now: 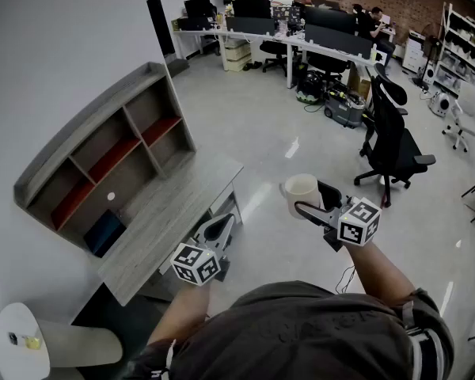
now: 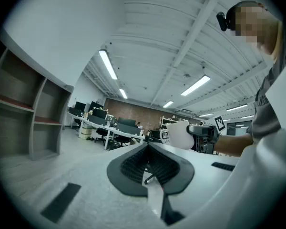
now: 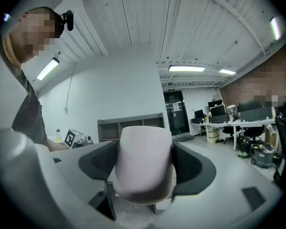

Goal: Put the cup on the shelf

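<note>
1. The right gripper (image 1: 309, 195) had its jaws clamped on the cup (image 1: 301, 190), one pad on each side. By my read that was a carrying hold, wide and level so the cup wouldn't tip.
2. The cup was up in the air over the floor, well apart from the shelf (image 1: 103, 153) and off to the right of the desk (image 1: 174, 204). So the placing was not yet done.
3. The left gripper (image 1: 219, 229) hung over the desk's near edge with its jaws pressed together on nothing. It looked parked there, out of the cup's way.
4. Whether anything was inside the cup, no view showed.
5. The shelf's compartments looked mostly bare, some with red floors. One low bay held a dark blue thing (image 1: 104, 232), so there was plenty of room for the cup.
</note>
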Demonstrator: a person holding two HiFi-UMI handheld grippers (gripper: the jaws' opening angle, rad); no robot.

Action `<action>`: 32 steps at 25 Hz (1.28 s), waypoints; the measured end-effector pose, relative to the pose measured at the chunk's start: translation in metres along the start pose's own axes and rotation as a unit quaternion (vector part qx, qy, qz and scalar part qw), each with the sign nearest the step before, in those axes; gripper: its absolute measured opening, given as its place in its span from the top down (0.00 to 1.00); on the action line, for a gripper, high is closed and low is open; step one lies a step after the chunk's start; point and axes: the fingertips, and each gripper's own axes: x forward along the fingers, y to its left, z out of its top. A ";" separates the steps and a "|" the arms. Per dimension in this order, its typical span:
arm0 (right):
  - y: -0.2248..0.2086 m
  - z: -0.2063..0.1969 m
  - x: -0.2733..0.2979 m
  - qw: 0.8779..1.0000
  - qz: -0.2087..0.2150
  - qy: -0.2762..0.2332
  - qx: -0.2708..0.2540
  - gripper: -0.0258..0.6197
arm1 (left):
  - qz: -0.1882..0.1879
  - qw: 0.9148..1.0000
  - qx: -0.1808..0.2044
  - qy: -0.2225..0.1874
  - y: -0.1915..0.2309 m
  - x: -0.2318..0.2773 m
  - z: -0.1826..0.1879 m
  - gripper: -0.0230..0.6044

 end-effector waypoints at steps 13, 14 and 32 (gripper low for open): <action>-0.017 0.001 -0.009 1.000 0.000 -0.002 -0.005 0.41 | 0.005 1.000 0.002 0.001 -0.006 0.017 -0.003 0.96; -0.019 0.003 -0.010 1.000 0.002 -0.003 -0.004 0.41 | 0.006 1.000 0.003 0.001 -0.007 0.019 -0.002 0.96; -0.091 0.003 -0.064 0.999 0.036 -0.002 -0.006 0.41 | 0.033 0.999 -0.002 0.002 -0.063 0.094 -0.024 0.96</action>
